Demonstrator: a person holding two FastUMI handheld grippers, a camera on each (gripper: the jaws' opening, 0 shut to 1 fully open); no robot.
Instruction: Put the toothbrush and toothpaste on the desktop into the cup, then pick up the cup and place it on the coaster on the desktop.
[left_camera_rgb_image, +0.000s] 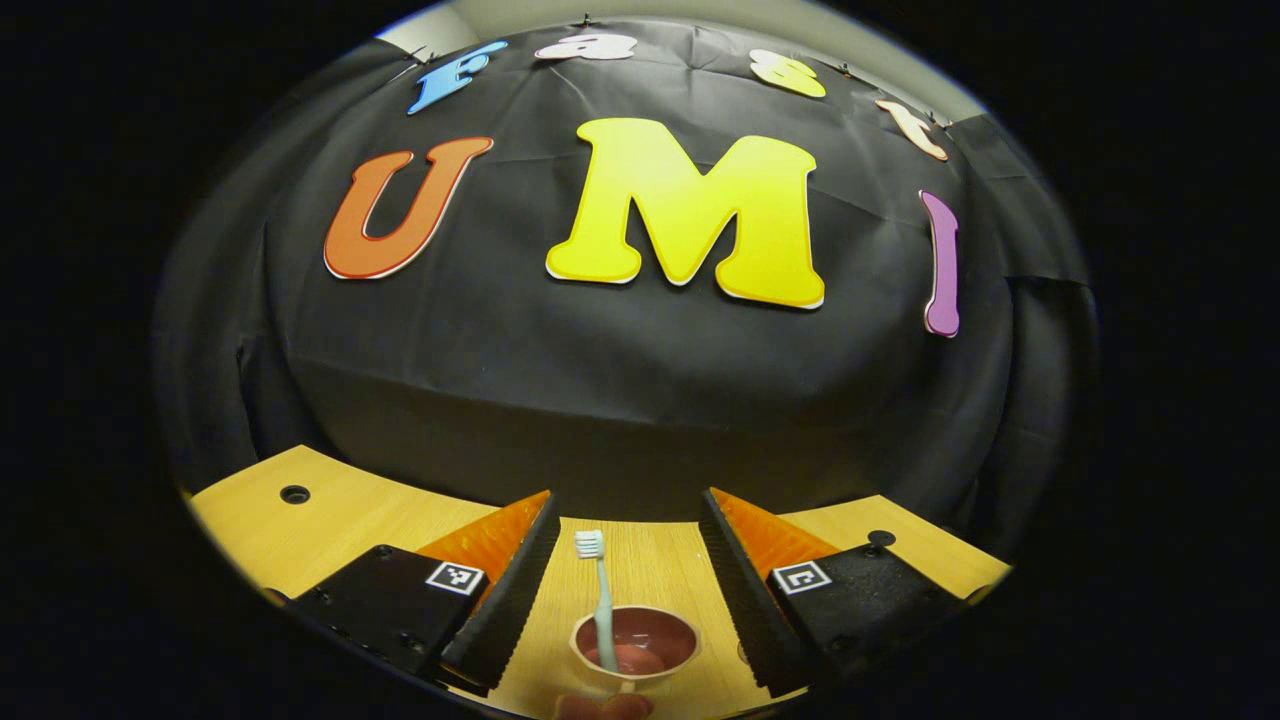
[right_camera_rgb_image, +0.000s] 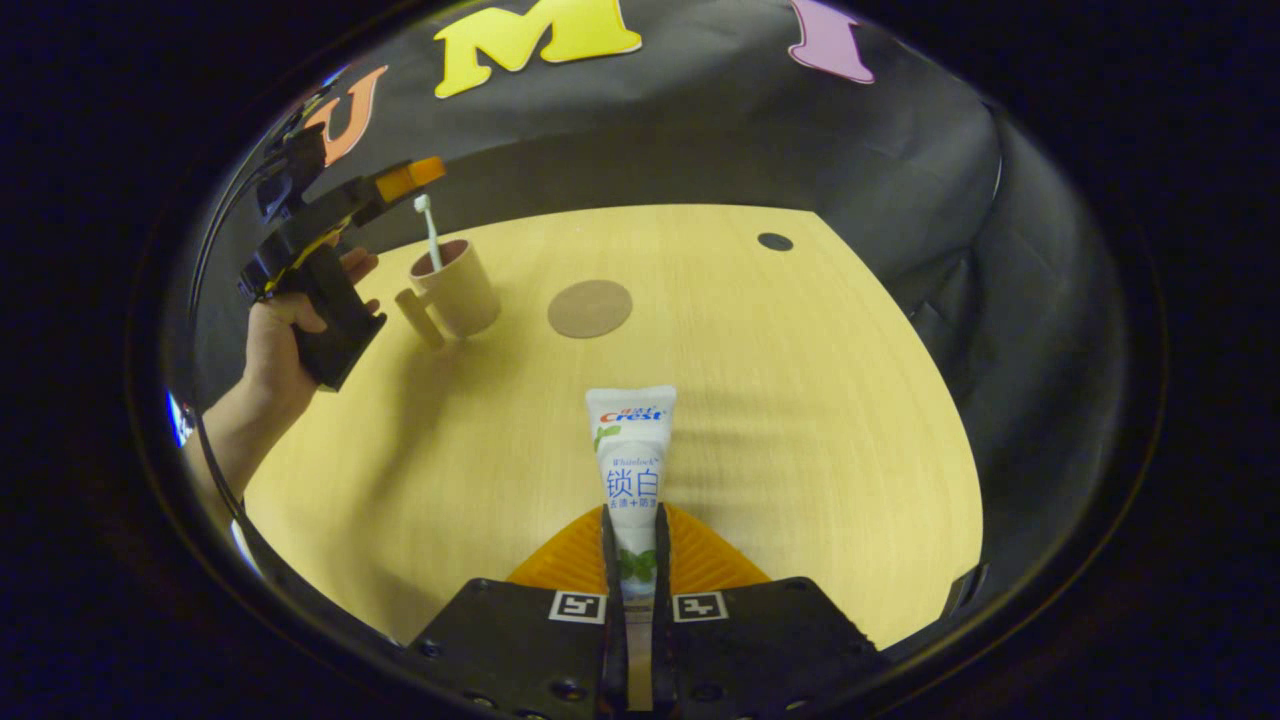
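Right gripper (right_camera_rgb_image: 634, 560) clamps toothpaste (right_camera_rgb_image: 631, 450), tube pointing away; cup (right_camera_rgb_image: 462, 290) far-left — left gripper (left_camera_rgb_image: 625, 580) gapes above it, empty.

The toothpaste (right_camera_rgb_image: 631, 470) tube reads "Crest"; its smaller print is probably Chinese.

Left gripper view: rides high, just above the cup (left_camera_rgb_image: 634, 645), facing level at the far wall. Right gripper view: sits at the near edge, close over the desktop (right_camera_rgb_image: 800, 380), looking far-left. Shared: cup (right_camera_rgb_image: 458, 290), toothbrush (right_camera_rgb_image: 428, 230), wood top.
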